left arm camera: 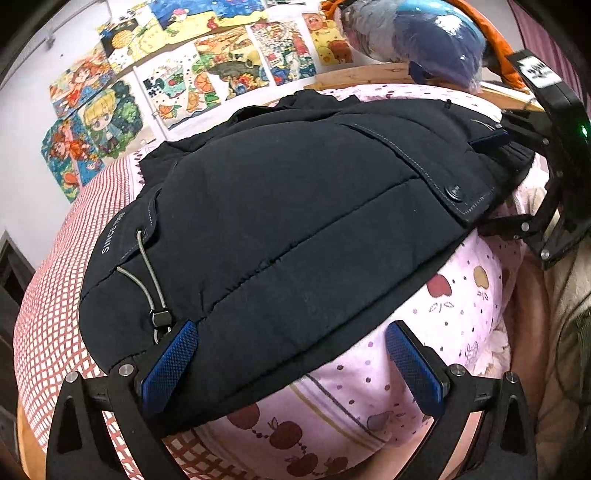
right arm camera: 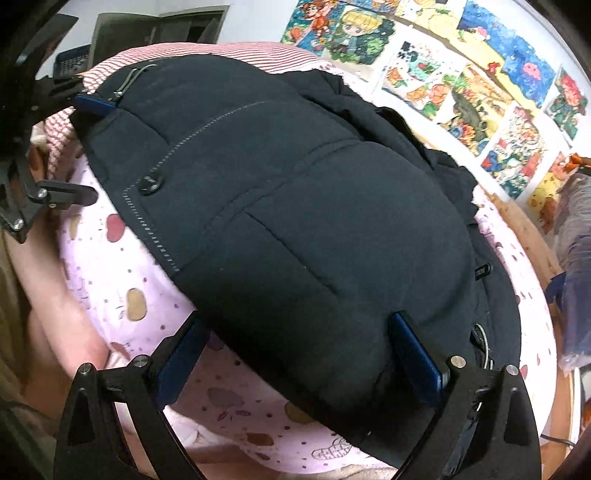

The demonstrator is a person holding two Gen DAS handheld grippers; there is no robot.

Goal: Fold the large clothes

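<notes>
A dark navy padded jacket (left arm camera: pixel 280 221) lies spread on a bed with a pink fruit-print sheet (left arm camera: pixel 436 332). It also shows in the right wrist view (right arm camera: pixel 314 229). My left gripper (left arm camera: pixel 291 365) is open, its blue-padded jaws straddling the jacket's near edge by the drawstring and toggle (left arm camera: pixel 159 317). My right gripper (right arm camera: pixel 299 358) is open around the opposite near edge of the jacket. Each gripper appears at the side of the other's view: the right gripper (left arm camera: pixel 513 177) and the left gripper (right arm camera: pixel 74 147), both with jaws apart at the jacket's edge.
A red-and-white checked cover (left arm camera: pixel 55 280) lies on the left part of the bed. Colourful drawings (left arm camera: pixel 207 70) cover the wall behind. A bagged blue item (left arm camera: pixel 424 33) sits past the wooden bed frame (left arm camera: pixel 369 74). A dark cabinet (right arm camera: pixel 155 33) stands in the far corner.
</notes>
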